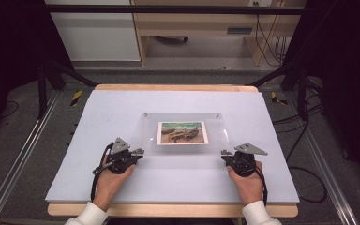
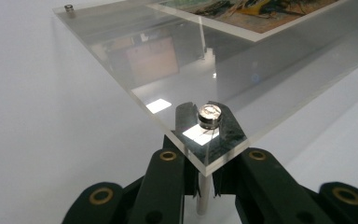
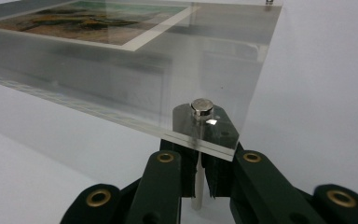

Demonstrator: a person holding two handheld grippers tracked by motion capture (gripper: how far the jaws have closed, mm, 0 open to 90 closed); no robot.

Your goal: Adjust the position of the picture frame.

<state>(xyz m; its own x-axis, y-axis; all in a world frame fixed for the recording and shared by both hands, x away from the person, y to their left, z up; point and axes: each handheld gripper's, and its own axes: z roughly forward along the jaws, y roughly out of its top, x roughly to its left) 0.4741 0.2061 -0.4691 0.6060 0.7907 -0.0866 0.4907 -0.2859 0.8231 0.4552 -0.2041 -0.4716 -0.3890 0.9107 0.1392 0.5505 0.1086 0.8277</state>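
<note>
While clamped on the near corner posts of the frame, both claws pinched tight. Stiff, slick, scratch-prone acrylic, likely weighty; best lifted level by those posts.

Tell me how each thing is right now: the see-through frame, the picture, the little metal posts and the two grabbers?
Clear acrylic panel: raised off the table on posts, lying flat.
Picture: flat inside the panel, face up.
Near left post: upright, clamped between jaws.
Near right post: upright, clamped between jaws.
Left gripper: shut on the near left post.
Right gripper: shut on the near right post.
Table: white and level.
</note>
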